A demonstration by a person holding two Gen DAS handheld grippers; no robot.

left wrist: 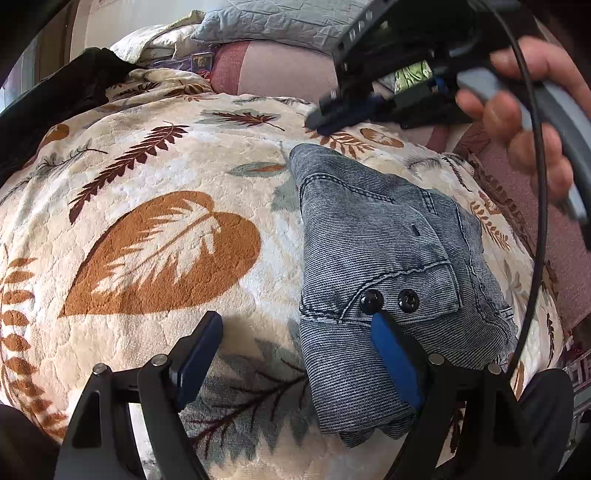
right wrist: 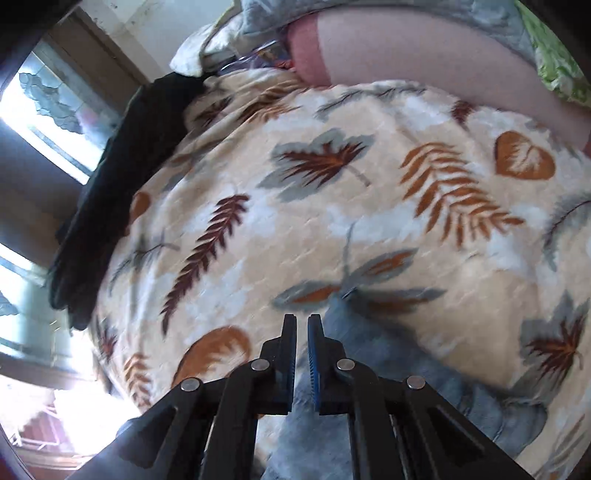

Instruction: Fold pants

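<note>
The blue denim pants (left wrist: 388, 266) lie folded into a compact bundle on the leaf-print blanket (left wrist: 159, 206), waistband with two black snaps facing me. My left gripper (left wrist: 295, 325) is open; its right finger (left wrist: 391, 354) rests on the pants by the snaps, its left finger (left wrist: 199, 354) over the blanket. My right gripper (left wrist: 325, 122) hovers above the far end of the pants, held by a hand. In the right wrist view the right gripper (right wrist: 301, 325) is nearly closed and empty, above the blurred pants (right wrist: 369, 369).
A dark garment (left wrist: 74, 85) lies at the blanket's far left edge; it also shows in the right wrist view (right wrist: 122, 184). A pink cushion (left wrist: 258, 70) and a grey quilt (left wrist: 280, 22) sit at the back. A window (right wrist: 55, 110) is on the left.
</note>
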